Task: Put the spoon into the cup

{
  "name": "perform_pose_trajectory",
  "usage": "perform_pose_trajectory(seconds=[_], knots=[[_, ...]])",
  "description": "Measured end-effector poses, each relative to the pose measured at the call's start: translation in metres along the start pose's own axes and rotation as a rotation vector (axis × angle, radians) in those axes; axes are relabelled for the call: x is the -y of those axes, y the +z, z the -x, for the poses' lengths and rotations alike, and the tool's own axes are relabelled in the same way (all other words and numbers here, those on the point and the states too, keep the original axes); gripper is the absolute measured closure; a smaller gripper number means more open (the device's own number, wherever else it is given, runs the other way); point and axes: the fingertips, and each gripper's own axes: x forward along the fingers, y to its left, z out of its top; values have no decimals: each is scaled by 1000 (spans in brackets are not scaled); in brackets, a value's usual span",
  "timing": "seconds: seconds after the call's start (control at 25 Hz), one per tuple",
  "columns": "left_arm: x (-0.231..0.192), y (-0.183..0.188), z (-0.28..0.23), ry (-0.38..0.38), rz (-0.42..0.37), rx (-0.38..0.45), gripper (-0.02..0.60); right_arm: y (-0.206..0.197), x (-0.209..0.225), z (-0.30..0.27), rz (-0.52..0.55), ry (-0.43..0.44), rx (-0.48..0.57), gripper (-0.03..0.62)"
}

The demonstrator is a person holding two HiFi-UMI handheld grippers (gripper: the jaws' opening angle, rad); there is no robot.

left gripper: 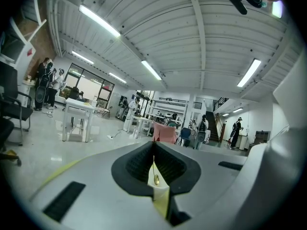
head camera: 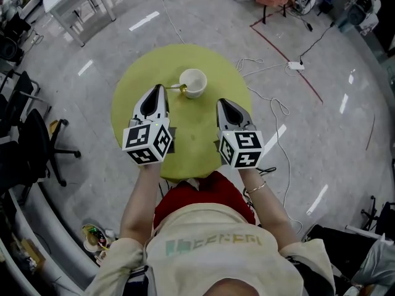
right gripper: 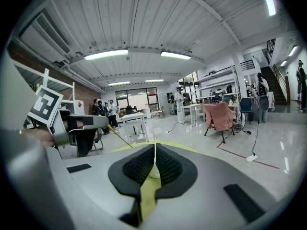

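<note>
Now we hold the spoon (head camera: pixel 178 89) in the left hand-held gripper (head camera: pixel 162 90). Its jaws are pressed together on the thin golden handle, and in the left gripper view the handle runs out between the pads to the small oval bowl. In the head view the spoon points to the right, and its bowl is just beside the left side of the cup (head camera: pixel 203 79). We cannot tell whether it touches the wall. It is not yet inside.

The right hand-held gripper (head camera: pixel 223 105) hangs over the green bench (head camera: pixel 191 142), to the right of the cup and apart from it. Its jaws are together with nothing between them.

For this step, we think the bowl of the spoon must first go up over the rim and not push against the wall from the side. The cup stands free, nobody holds it, and it looks light, so a side push may slide it or tip it. It is better to lower the spoon with the bowl first and the handle tilted. We should open the jaws only when the bowl rests on the bottom and the handle leans on the rim, so that the spoon does not fall out or knock the cup.

The cup is white and upright, and it stands on the far part of the bench. Its inside looks white and empty. We see no other container on the bench.
</note>
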Motion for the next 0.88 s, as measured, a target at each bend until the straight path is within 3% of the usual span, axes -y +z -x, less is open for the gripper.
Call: perform_pose_trajectory(seconds=[0.48, 0.88], knots=[[1, 12, -48, 3, -2, 5, 557, 16, 18, -30, 15, 32, 1, 557], [-3, -14, -83, 13, 26, -59, 557, 6, 32, -56, 19, 50, -42, 557]])
